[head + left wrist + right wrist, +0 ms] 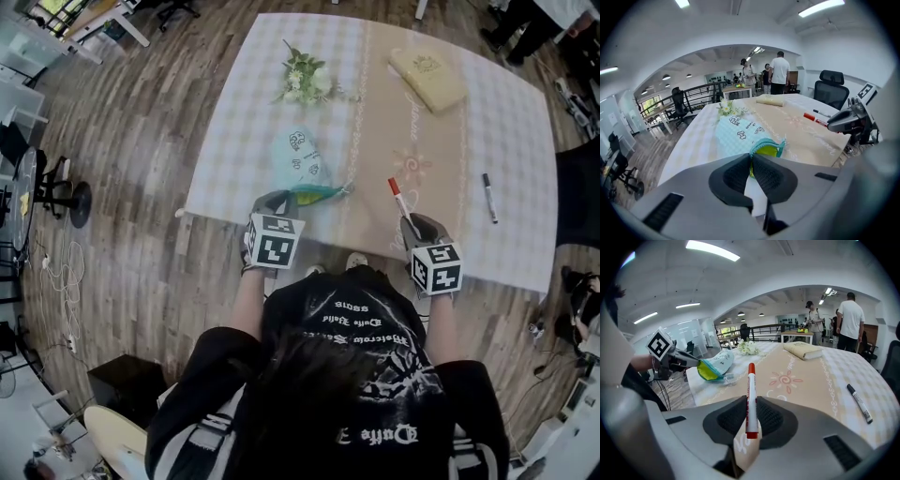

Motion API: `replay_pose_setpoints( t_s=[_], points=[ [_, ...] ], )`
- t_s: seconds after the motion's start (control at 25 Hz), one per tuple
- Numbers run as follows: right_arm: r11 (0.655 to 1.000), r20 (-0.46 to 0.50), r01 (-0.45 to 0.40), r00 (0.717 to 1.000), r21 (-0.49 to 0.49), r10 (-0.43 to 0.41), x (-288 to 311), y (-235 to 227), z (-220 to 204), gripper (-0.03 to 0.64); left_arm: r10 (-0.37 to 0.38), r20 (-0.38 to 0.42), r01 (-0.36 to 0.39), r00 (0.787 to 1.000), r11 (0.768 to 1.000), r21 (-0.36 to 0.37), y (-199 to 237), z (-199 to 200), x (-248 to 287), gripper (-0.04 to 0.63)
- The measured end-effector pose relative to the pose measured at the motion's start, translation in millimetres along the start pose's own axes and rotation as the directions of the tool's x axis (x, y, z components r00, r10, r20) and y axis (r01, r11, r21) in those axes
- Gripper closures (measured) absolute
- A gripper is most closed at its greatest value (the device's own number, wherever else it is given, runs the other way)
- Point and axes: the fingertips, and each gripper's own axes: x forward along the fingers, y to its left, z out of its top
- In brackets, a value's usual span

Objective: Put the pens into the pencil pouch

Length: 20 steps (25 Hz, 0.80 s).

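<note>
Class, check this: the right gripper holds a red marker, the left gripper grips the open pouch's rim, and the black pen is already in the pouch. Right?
One slip: the black pen lies on the table, right of the right gripper, not in the pouch; the head view shows it. The red marker and left gripper are as stated.

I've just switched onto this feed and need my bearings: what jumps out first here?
The right gripper pinches a red pen near the front edge of the tablecloth. The left gripper is clamped on the rim of the pale blue pencil pouch, its yellow-green mouth open toward that pen. A black pen lies alone at the far right.
</note>
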Motion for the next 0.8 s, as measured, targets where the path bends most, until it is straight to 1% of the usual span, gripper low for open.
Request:
replay_pose_setpoints(
  t_s=[0.08,0.16,0.28,0.44,0.6,0.68,0.8],
  points=[
    [0.999,0.001,-0.005,1.0,-0.045,0.005,-4,4,4,0.54,0.004,0.021,-0.004,1.0,1.0,-0.01,-1,11,-8,0.558],
    [0.998,0.011,-0.004,1.0,-0.069,0.005,-9,5,9,0.54,0.001,0.042,0.0,0.999,0.999,-0.035,-1,23,-12,0.558],
    [0.995,0.035,-0.008,0.999,-0.096,0.012,-17,7,19,0.54,-0.009,0.047,0.015,0.999,0.993,-0.117,-2,35,-19,0.558],
    [0.989,0.063,-0.004,0.998,-0.145,0.013,-35,5,35,0.54,-0.043,0.079,0.061,0.996,0.968,-0.243,-11,54,-29,0.558],
    [0.979,0.089,-0.017,0.995,-0.202,0.036,-49,9,53,0.54,-0.071,0.124,0.11,0.99,0.935,-0.336,-19,71,-39,0.558],
    [0.973,0.1,-0.024,0.994,-0.231,0.049,-55,15,61,0.54,-0.068,0.142,0.115,0.988,0.926,-0.359,-24,78,-44,0.558],
    [0.965,0.106,-0.042,0.992,-0.261,0.072,-62,27,69,0.54,-0.055,0.143,0.102,0.988,0.934,-0.344,-32,84,-47,0.558]
  ],
)
